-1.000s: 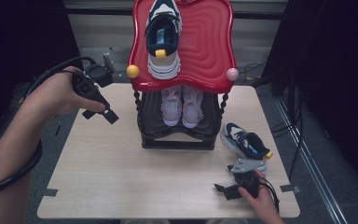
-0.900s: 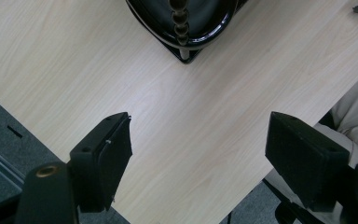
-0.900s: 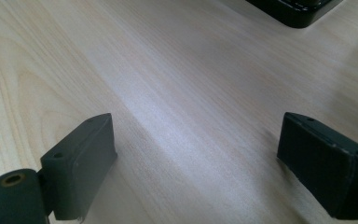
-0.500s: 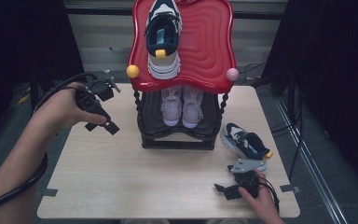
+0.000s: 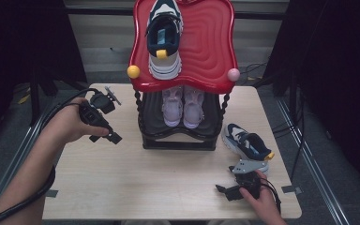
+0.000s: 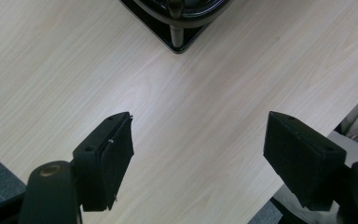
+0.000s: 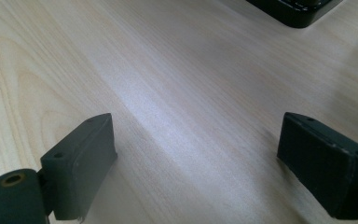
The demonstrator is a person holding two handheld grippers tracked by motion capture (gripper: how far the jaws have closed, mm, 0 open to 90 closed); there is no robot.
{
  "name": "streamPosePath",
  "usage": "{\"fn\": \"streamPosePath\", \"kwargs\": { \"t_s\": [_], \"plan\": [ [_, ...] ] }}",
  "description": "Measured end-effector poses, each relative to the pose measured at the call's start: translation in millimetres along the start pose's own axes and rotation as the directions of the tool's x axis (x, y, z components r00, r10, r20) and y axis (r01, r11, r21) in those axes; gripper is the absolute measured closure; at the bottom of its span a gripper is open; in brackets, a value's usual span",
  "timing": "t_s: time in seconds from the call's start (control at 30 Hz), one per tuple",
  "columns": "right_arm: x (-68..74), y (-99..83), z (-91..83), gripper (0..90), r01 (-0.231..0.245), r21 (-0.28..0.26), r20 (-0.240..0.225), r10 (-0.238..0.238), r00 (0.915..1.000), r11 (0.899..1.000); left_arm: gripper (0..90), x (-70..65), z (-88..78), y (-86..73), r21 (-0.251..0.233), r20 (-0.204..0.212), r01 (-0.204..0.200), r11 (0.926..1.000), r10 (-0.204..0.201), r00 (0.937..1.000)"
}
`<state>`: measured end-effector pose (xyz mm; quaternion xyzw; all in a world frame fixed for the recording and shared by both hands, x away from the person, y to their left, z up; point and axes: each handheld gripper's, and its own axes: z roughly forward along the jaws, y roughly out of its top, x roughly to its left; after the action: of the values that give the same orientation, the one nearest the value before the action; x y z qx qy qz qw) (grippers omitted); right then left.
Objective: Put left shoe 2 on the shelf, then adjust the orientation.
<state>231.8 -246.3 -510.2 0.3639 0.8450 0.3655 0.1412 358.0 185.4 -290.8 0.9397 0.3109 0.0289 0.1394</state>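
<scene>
A rack stands at the table's back middle, with a red wavy top tray (image 5: 206, 47) and a black lower shelf (image 5: 154, 122). One navy and white sneaker (image 5: 164, 37) lies on the red tray. A pale lilac pair (image 5: 183, 105) sits on the lower shelf. A second navy and white sneaker (image 5: 246, 143) rests on the table right of the rack. My left gripper (image 5: 105, 138) hangs open over the table left of the rack, with nothing between its jaws (image 6: 200, 121). My right gripper (image 5: 224, 192) lies low at the front right, also open and empty (image 7: 196, 126).
The pale wooden table (image 5: 136, 187) has bare surface in front of the rack. The rack's black base (image 6: 177, 28) lies ahead of the left jaws, and a corner of that base (image 7: 298, 11) is at the top of the right gripper view. Dark floor surrounds the table.
The left hand has come down and drifted right toward the rack's left side. The right hand and the shoes have stayed put.
</scene>
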Motion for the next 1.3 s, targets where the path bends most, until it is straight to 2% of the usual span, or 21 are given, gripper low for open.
{"fn": "streamPosePath", "kwargs": {
  "t_s": [0.17, 0.37, 0.47, 0.7, 0.87, 1.3],
  "plan": [
    [0.0, 0.0, 0.0, 10.4, 0.000, 0.000, 0.000, 0.000, 1.0000, 1.000, 23.5, 2.7, 13.6, -4.3, -0.025, -0.002, 0.003, 0.9997, -0.003, 1.0000],
    [0.0, -0.1, 0.0, 10.3, 0.000, 0.000, 0.000, 0.000, 1.0000, 1.000, 23.6, 3.3, 31.7, -9.5, -0.049, 0.014, 0.008, 0.9988, -0.007, 0.9999],
    [0.0, -0.1, 0.0, 10.4, 0.000, 0.000, 0.000, 0.000, 1.0000, 1.000, 23.5, 2.8, 42.3, -12.7, -0.068, 0.042, 0.011, 0.9976, -0.008, 0.9991],
    [0.0, -0.1, -0.1, 10.4, 0.001, 0.003, 0.000, -0.001, 1.0000, 1.000, 23.4, 1.0, 60.0, -18.1, -0.086, 0.053, 0.018, 0.9961, -0.014, 0.9985],
    [0.0, -0.1, -0.1, 10.4, 0.001, 0.003, 0.000, -0.001, 1.0000, 1.000, 23.2, 0.2, 72.7, -21.4, -0.105, 0.047, 0.020, 0.9942, -0.016, 0.9988],
    [0.0, -0.1, -0.1, 10.4, 0.001, 0.003, 0.000, -0.001, 1.0000, 1.000, 23.2, -4.1, 112.6, -28.4, -0.141, 0.082, 0.032, 0.9894, -0.020, 0.9964]
  ]
}}
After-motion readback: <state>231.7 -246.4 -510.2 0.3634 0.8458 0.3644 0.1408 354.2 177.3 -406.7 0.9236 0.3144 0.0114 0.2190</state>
